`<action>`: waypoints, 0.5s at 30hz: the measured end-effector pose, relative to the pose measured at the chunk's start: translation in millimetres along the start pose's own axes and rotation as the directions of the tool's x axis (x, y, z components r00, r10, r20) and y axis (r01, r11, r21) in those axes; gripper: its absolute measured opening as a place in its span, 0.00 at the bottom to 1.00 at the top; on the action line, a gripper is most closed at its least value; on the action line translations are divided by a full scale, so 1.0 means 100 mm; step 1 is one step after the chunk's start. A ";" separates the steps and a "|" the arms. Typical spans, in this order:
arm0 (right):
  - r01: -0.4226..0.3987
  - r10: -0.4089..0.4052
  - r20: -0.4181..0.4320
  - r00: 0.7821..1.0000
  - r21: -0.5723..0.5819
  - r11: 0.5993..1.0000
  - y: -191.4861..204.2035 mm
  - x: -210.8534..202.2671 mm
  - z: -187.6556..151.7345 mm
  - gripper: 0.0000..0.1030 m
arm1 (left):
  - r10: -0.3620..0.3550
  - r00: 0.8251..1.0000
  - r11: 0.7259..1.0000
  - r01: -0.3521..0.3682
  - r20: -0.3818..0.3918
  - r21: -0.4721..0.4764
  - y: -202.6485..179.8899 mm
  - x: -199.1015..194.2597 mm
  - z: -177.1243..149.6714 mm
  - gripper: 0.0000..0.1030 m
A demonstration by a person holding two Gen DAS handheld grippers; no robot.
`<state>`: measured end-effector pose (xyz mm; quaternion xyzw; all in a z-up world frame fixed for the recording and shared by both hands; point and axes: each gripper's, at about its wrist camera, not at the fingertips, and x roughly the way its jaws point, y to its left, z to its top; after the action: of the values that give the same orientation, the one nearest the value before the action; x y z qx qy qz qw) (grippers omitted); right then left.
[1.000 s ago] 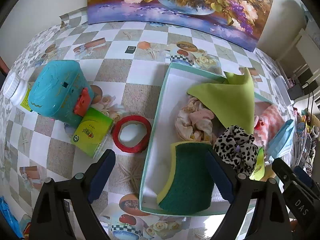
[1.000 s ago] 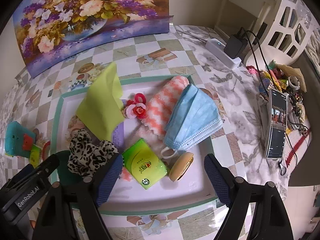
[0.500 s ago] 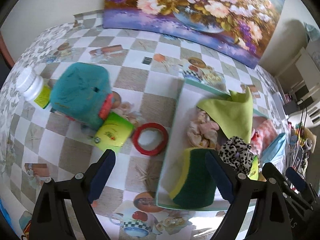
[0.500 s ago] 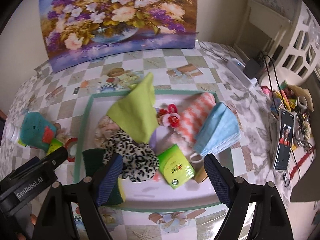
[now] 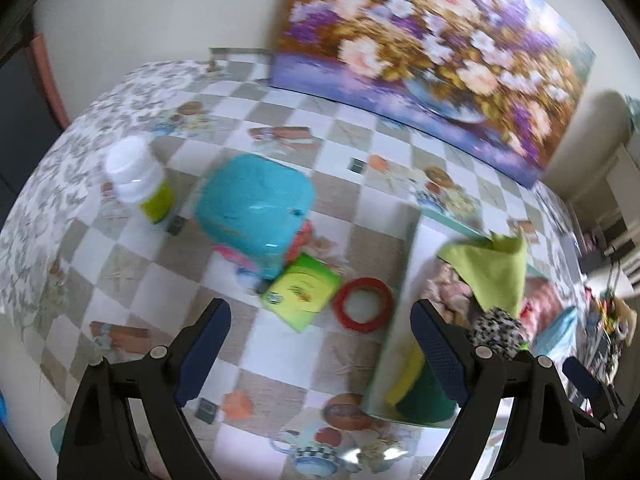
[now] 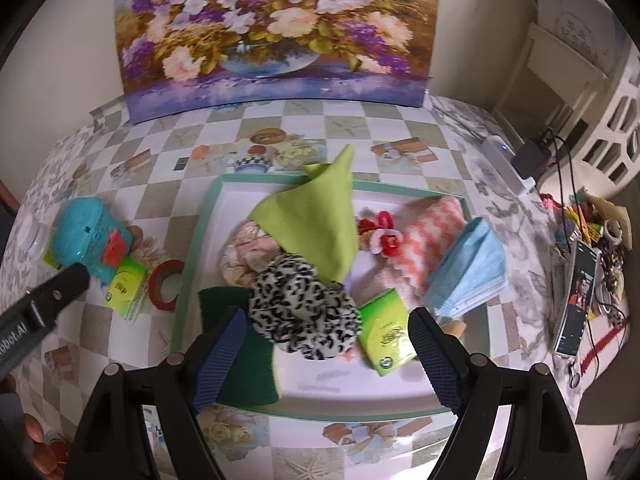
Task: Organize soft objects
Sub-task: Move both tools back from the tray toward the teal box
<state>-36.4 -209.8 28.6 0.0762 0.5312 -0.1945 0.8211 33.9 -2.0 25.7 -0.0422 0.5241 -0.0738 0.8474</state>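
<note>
Left hand-held gripper [image 5: 320, 344]: wide apart, holding nothing, low in the frame over the checkered worktop [image 5: 280, 364].
Green tissue pack [image 5: 300, 294]: just above the gap between its fingers, beside a red tape ring [image 5: 363, 305].
Right hand-held gripper [image 6: 323, 354]: wide, empty, above the tray [image 6: 192, 264].
Leopard scrunchie [image 6: 306, 306]: centre frame, between the fingers, in the tray.
Lime cloth [image 6: 316, 224]: farther up, mid-tray.
</note>
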 end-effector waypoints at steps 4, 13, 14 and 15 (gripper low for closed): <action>-0.041 0.041 0.009 0.999 -0.034 0.999 0.17 0.00 -0.01 0.83 | 0.029 1.000 0.997 -0.028 0.012 -0.076 0.28 -0.03 0.03 0.89; -0.177 0.175 -0.028 0.984 -0.151 0.973 0.69 0.13 -0.05 0.83 | 0.064 0.998 0.973 -0.062 -0.001 -0.224 0.73 0.03 0.05 0.89; -0.186 0.183 -0.034 0.983 -0.153 0.970 0.72 0.16 -0.05 0.83 | 0.063 0.998 0.972 -0.064 -0.009 -0.226 0.74 0.05 0.05 0.89; -0.194 0.190 -0.041 0.981 -0.156 0.969 0.76 0.20 -0.05 0.83 | 0.057 0.998 0.972 -0.061 -0.022 -0.225 0.74 0.09 0.04 0.89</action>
<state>-3.4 -143.7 2.3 0.0639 0.5457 -0.0703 0.8326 47.4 69.0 8.9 -0.1219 0.5365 0.0111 0.8350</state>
